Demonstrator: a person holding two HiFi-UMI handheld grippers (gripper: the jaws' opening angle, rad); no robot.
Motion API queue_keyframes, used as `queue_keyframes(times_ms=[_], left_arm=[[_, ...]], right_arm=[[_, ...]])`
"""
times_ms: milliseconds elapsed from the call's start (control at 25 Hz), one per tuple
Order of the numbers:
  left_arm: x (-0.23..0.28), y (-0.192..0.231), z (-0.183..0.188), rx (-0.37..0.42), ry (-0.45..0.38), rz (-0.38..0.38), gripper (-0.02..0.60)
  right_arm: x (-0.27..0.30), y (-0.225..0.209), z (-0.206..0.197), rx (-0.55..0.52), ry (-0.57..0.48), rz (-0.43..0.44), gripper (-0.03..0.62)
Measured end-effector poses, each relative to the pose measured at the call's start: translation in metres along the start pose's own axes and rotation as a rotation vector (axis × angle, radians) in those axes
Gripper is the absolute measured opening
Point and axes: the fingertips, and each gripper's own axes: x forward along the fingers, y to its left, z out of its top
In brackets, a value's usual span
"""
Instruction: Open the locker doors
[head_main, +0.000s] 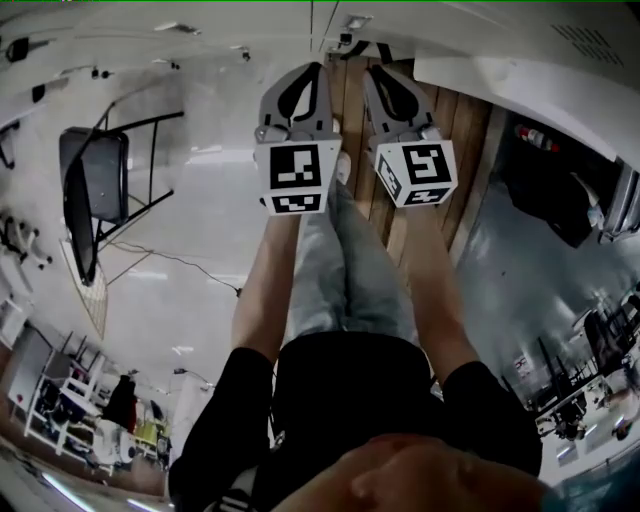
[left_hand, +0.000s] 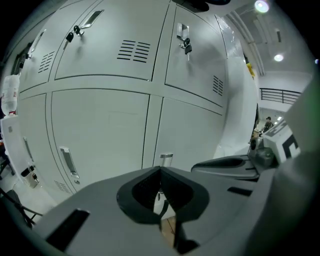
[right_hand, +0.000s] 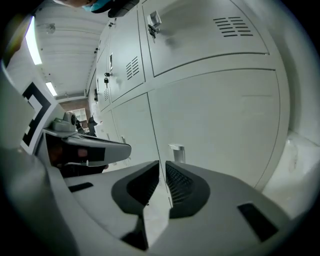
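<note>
Grey locker doors (left_hand: 100, 130) fill the left gripper view, all shut. A long handle (left_hand: 68, 162) sits on the lower left door and a small latch (left_hand: 166, 159) lies just beyond my left gripper (left_hand: 160, 169), whose jaws meet at the tips with nothing held. Keys hang in an upper door's lock (left_hand: 184, 44). In the right gripper view my right gripper (right_hand: 162, 162) faces a lower door (right_hand: 220, 115) near its latch (right_hand: 176, 150); a narrow slit separates its jaws, with nothing in it. The head view has the left gripper (head_main: 318, 66) and right gripper (head_main: 372, 68) side by side before the lockers (head_main: 250, 30).
A black chair (head_main: 92, 190) stands on the glossy floor to my left. A white panel (head_main: 520, 85) juts in at the upper right, with dark clutter (head_main: 560, 190) below it. A strip of wooden flooring (head_main: 470, 120) runs under the person's legs.
</note>
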Motion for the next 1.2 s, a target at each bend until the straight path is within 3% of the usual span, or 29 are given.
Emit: queue_keyframes(times_ms=[80,360,480,1200], left_arm=[[0.007,0.004,-0.005,0.0,0.002,-0.003,0.009],[0.017,0.025,-0.023,-0.113,-0.026,0.013,0.009],[0.023,0.027,-0.03,-0.111,-0.018,0.01,0.008],[0.031,0.05,-0.059,-0.134,0.037,0.042,0.009]], right_arm=[[0.01,0.002,-0.005,0.014,-0.001,0.025,0.101],[0.051,0.002,-0.028,-0.011,0.027,0.021,0.104],[0.067,-0.007,-0.031,-0.003,0.022,-0.023,0.147],[0.118,-0.016,-0.026,0.03,-0.023,-0.107,0.184]])
